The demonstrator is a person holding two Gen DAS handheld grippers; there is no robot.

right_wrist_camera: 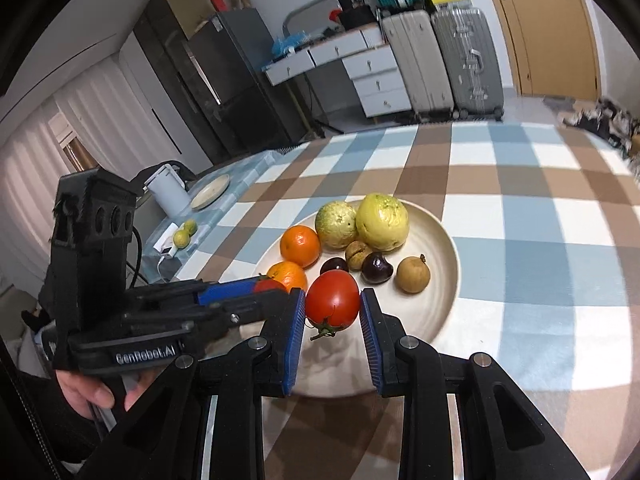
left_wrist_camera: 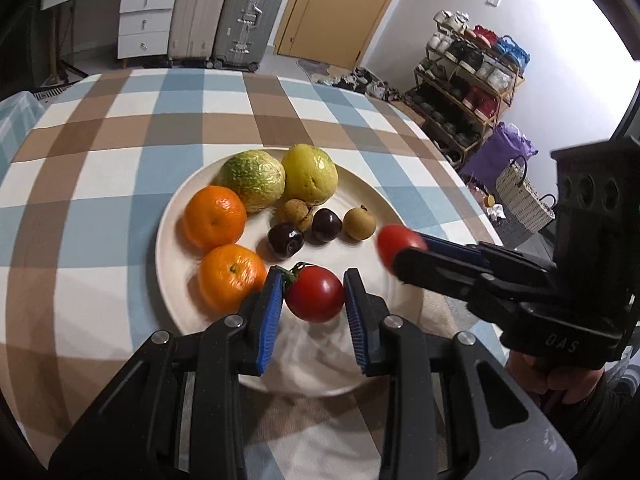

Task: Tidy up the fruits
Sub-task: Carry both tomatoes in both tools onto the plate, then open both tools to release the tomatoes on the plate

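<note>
My left gripper (left_wrist_camera: 312, 282) is shut on a red tomato (left_wrist_camera: 315, 294) with a green stem, held over the near part of a cream plate (left_wrist_camera: 170, 248). My right gripper (right_wrist_camera: 333, 298) is shut on a second red tomato (right_wrist_camera: 333, 300), just above the plate's (right_wrist_camera: 450, 276) near rim. Each gripper shows in the other view: the right gripper (left_wrist_camera: 402, 254) with its tomato (left_wrist_camera: 394, 240), and the left gripper (right_wrist_camera: 280, 294) beside it. On the plate lie two oranges (left_wrist_camera: 215, 216), two yellow-green guavas (left_wrist_camera: 310, 174), two dark cherries (left_wrist_camera: 285, 240) and two brown longans (left_wrist_camera: 360, 223).
A blue, brown and white checked cloth (left_wrist_camera: 100, 152) covers the round table. Suitcases (left_wrist_camera: 250, 12), white drawers (left_wrist_camera: 144, 20) and a wooden door (left_wrist_camera: 340, 8) stand behind. A shoe rack (left_wrist_camera: 468, 80) is at the right. A white kettle (right_wrist_camera: 166, 190) and a small plate (right_wrist_camera: 210, 191) sit on a side surface.
</note>
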